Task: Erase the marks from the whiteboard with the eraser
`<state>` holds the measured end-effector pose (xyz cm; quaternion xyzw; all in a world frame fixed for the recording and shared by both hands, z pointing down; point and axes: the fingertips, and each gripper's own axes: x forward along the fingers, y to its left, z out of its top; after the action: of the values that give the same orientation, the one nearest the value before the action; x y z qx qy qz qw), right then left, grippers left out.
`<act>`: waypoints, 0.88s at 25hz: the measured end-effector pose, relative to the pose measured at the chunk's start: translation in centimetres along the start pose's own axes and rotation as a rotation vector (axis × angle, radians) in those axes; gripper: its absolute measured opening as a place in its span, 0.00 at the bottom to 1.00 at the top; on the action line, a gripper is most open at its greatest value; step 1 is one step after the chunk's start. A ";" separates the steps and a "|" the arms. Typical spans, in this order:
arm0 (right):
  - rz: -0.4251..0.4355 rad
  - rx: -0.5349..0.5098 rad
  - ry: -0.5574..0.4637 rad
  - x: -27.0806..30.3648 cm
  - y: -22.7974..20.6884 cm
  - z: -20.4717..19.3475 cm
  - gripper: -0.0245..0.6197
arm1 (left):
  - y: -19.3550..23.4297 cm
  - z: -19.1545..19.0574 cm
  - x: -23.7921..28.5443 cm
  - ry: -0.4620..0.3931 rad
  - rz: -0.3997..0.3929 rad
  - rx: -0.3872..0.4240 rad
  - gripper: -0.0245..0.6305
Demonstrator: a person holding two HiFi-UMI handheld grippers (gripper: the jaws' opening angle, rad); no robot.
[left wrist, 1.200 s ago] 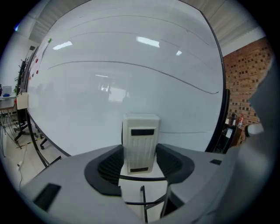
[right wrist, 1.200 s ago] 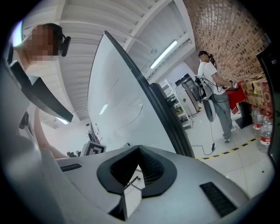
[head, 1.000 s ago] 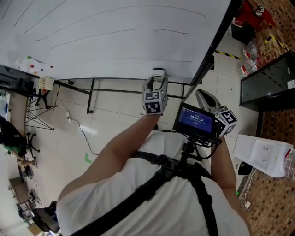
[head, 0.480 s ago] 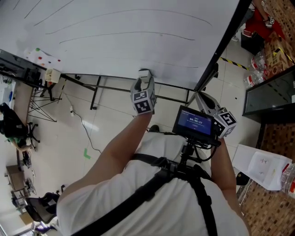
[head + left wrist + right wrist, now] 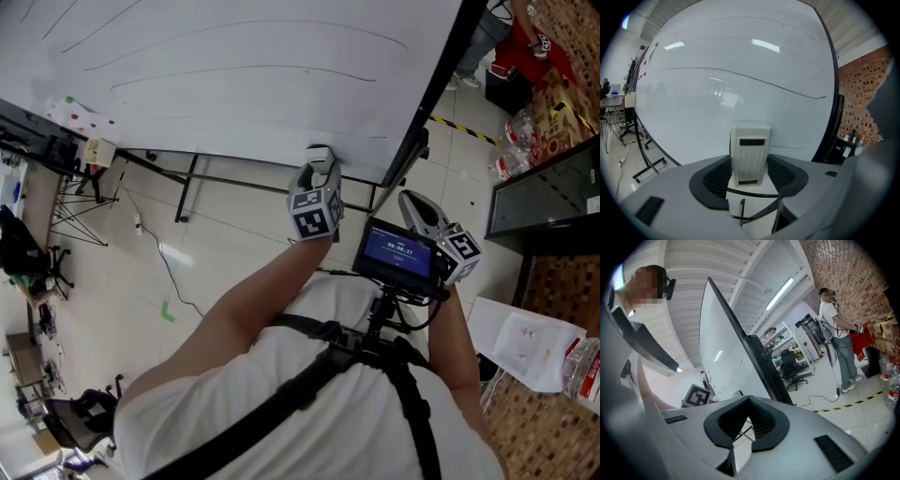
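Nearest the camera, a small black monitor with a blue display [image 5: 398,251] is mounted on the person's black chest harness [image 5: 323,330]. Just beside it, the right gripper [image 5: 748,401] is held level. Its tongs are clenched tip to tip with nothing between them.

Ahead, the left gripper [image 5: 319,178] reaches out and grasps a cream rectangular plastic eraser [image 5: 750,147] by its sides, both pads pressed against it. The eraser stands upright in the tongs, its far end at the lower edge of the large white whiteboard [image 5: 234,117]. Contact with the surface cannot be confirmed. Thin dark curved marks [image 5: 246,67] run across the board above the eraser, well apart from it.

Beyond the board's edge, a person in a white top [image 5: 832,326] stands by a red brick wall [image 5: 843,268].
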<state>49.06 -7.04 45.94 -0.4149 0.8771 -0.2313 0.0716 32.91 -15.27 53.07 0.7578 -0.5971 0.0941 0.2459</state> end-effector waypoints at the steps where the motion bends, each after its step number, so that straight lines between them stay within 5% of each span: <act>1: 0.001 -0.002 0.004 -0.3 -0.4 -0.1 0.06 | -0.7 -0.1 0.1 -0.001 -0.007 0.003 0.44; 10: 0.024 -0.001 0.020 -1.6 -2.1 0.3 0.06 | -7.3 -1.2 0.1 -0.004 -0.107 0.124 0.44; 16: 0.027 -0.001 0.006 -2.3 -3.1 0.8 0.06 | -13.8 -2.7 0.3 0.050 -0.322 0.288 0.44; 22: 0.013 0.013 -0.009 -3.1 -3.9 1.5 0.06 | -14.5 -2.9 0.4 0.064 -0.409 0.360 0.45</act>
<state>54.24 -7.31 46.26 -0.4097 0.8780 -0.2346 0.0798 47.29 -11.81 51.96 0.8907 -0.3973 0.1709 0.1399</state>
